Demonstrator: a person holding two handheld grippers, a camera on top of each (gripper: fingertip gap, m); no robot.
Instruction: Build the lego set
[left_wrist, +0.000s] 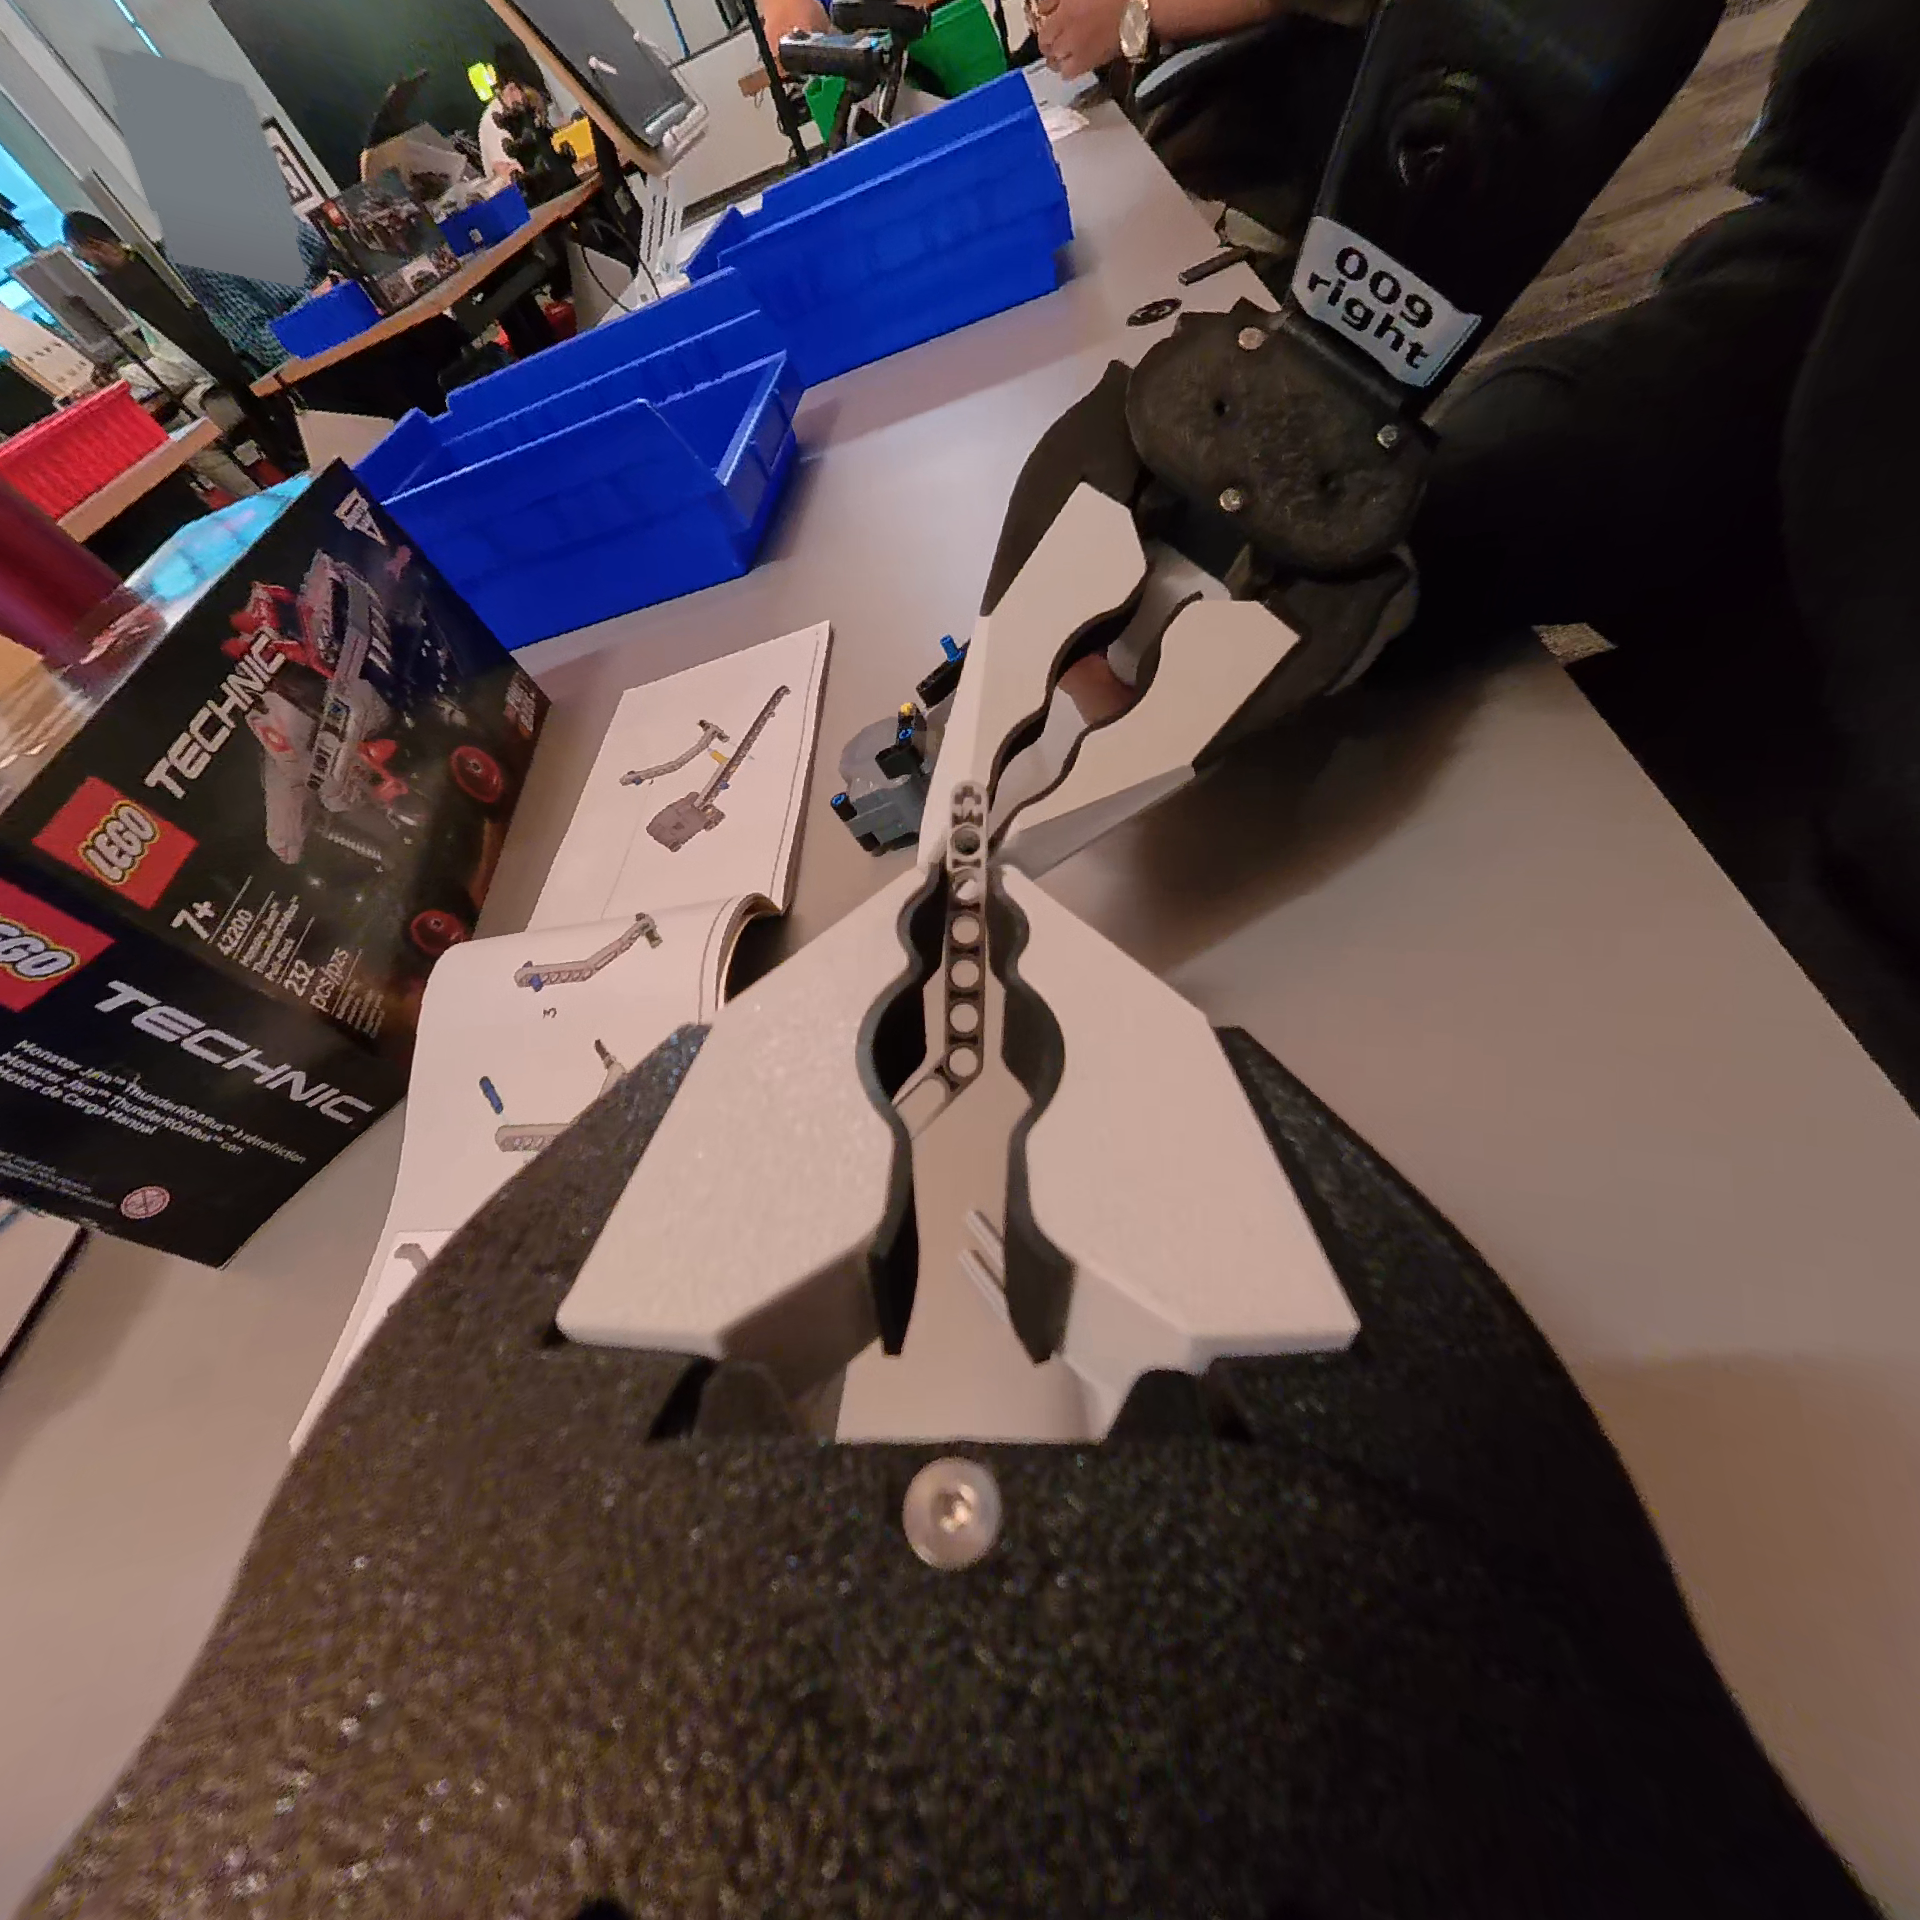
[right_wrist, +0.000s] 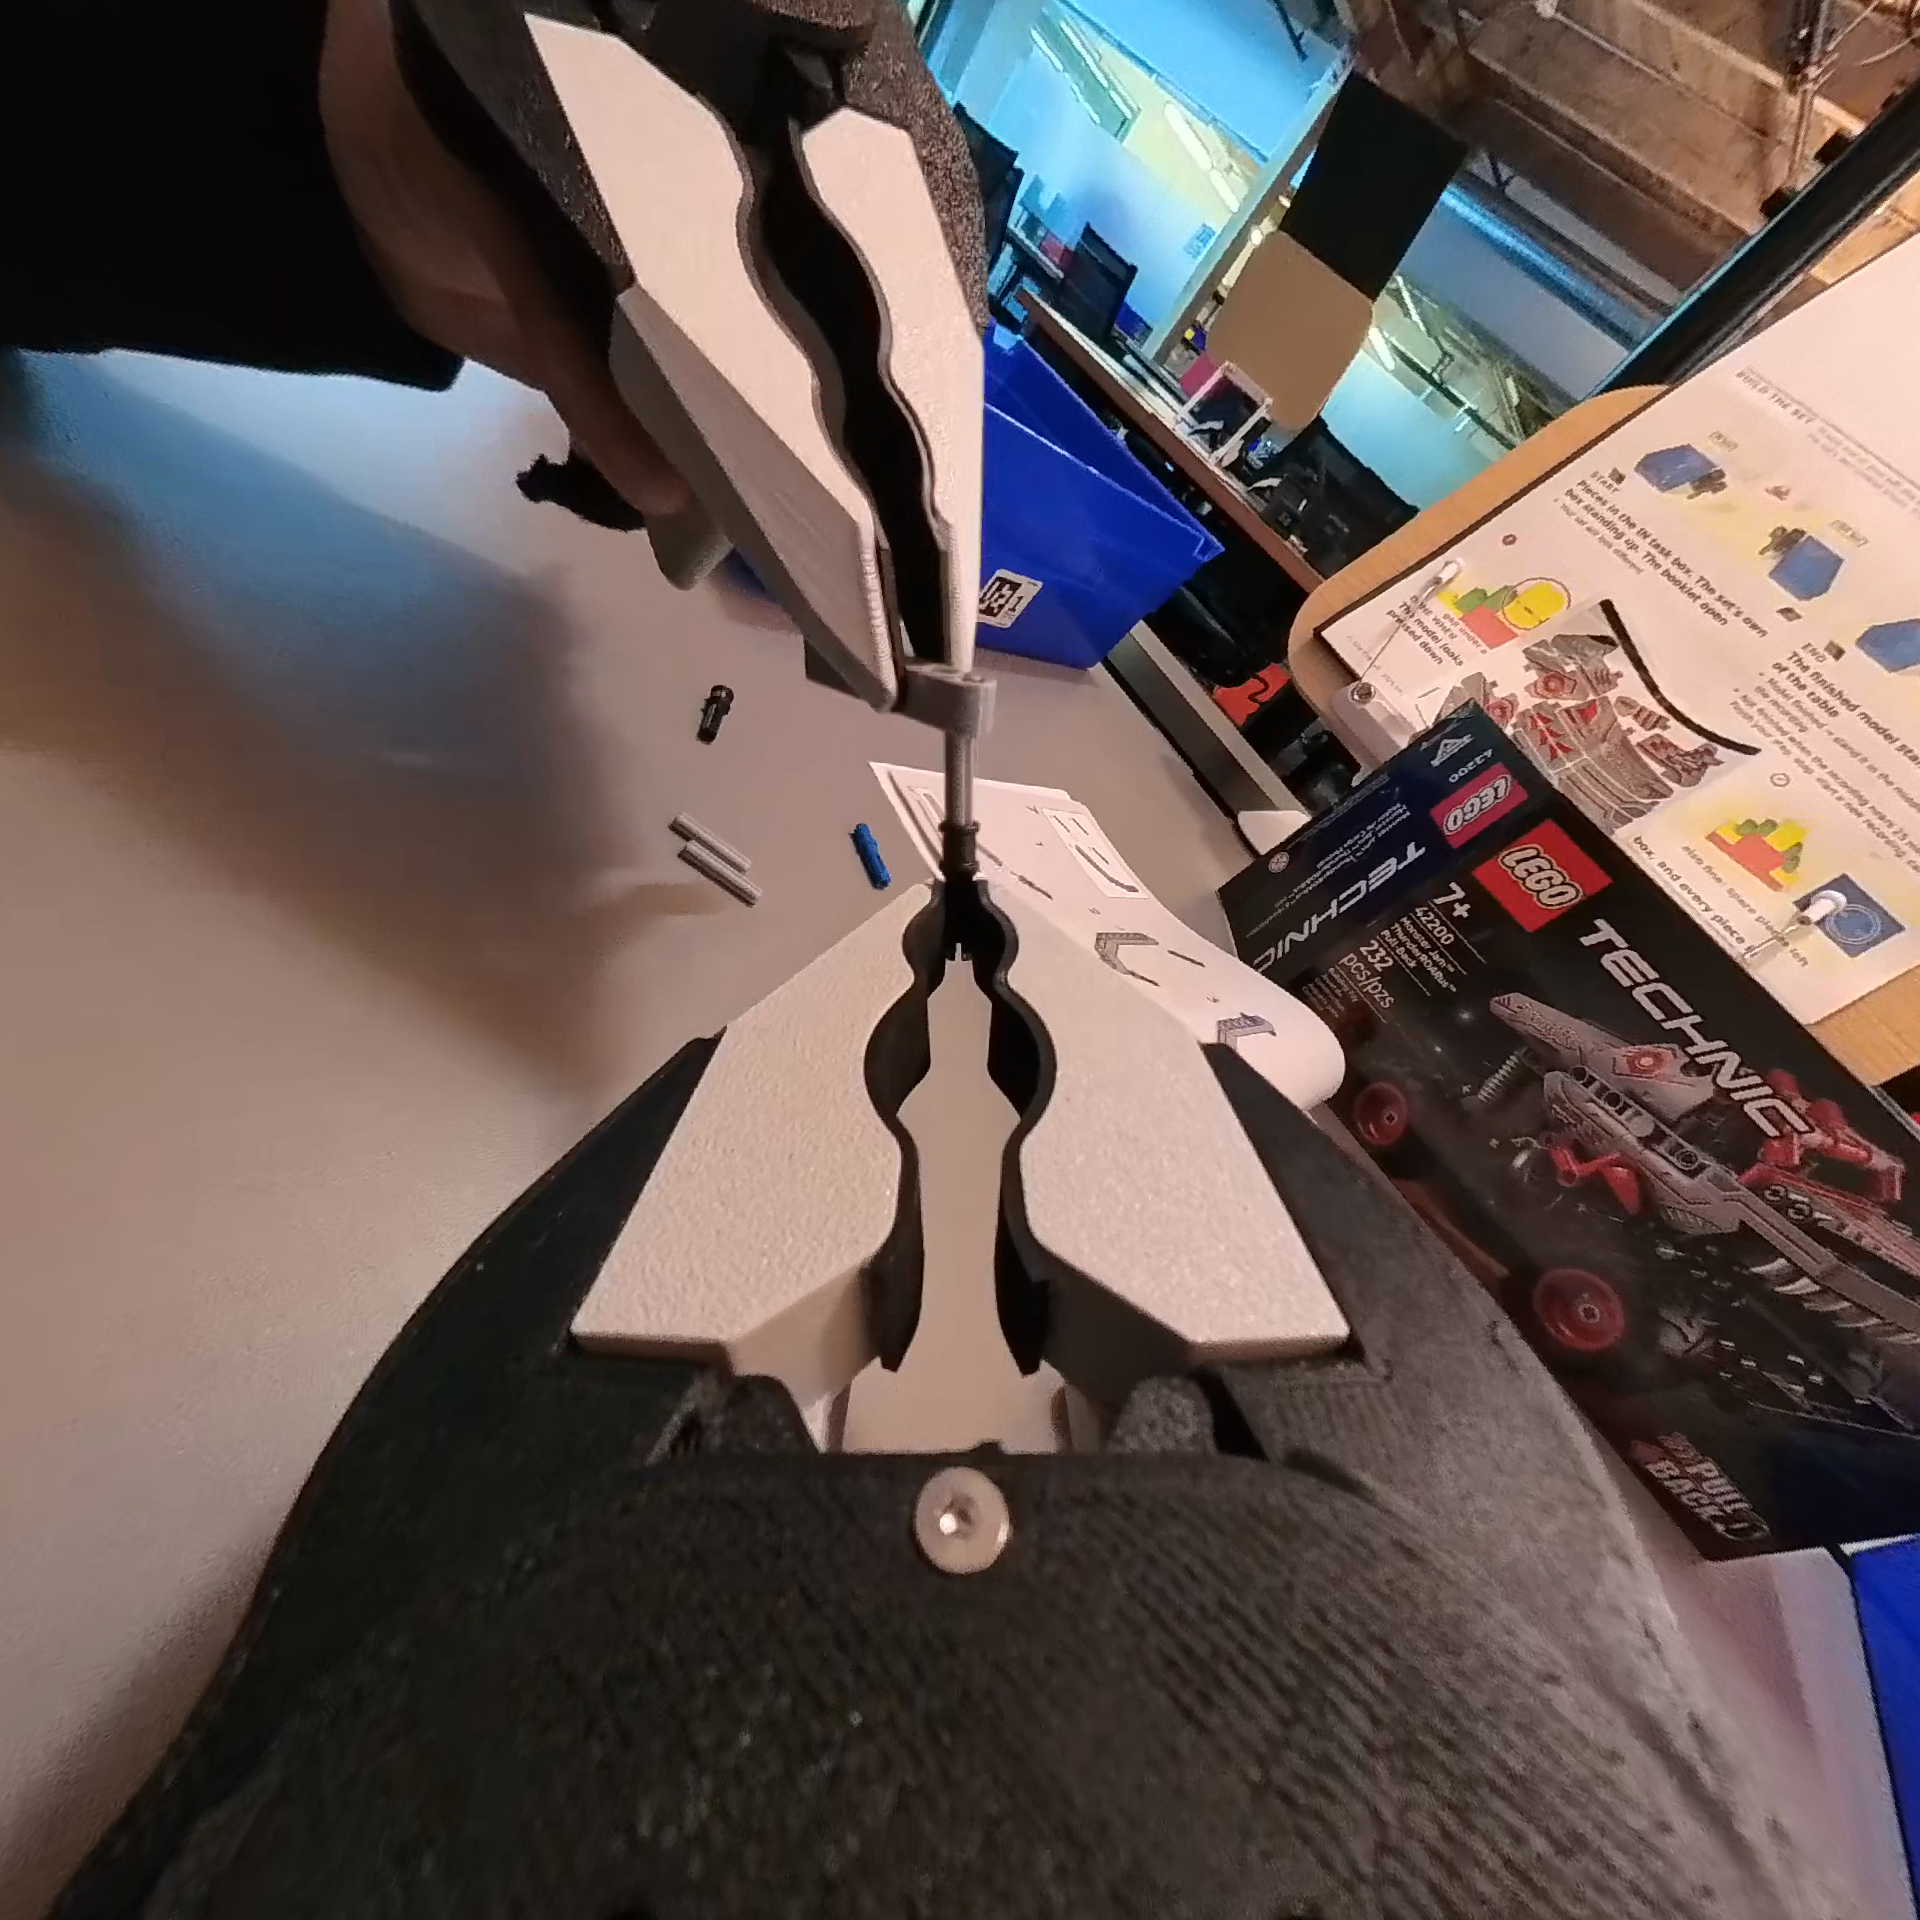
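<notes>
Left gripper (left_wrist: 964, 883) clamped on grey holed beam (left_wrist: 964, 961), beam running along the gap between its fingers, tip poking past them. Right gripper (right_wrist: 958, 904) pinched narrow on small black pin (right_wrist: 960, 847), pin's far end meeting a grey axle (right_wrist: 957, 774) that hangs from the beam end (right_wrist: 951, 704); the two grippers meet tip to tip above the table (left_wrist: 1351, 914). Open instruction booklet (left_wrist: 717, 769) lies just beyond the grippers, grey sub-assembly (left_wrist: 883, 779) beside it, set box (left_wrist: 260, 790) standing at its other side, blue bins (left_wrist: 623, 488) behind. Loose axles (right_wrist: 717, 860), blue pin (right_wrist: 871, 854) and black pin (right_wrist: 715, 713) near booklet
</notes>
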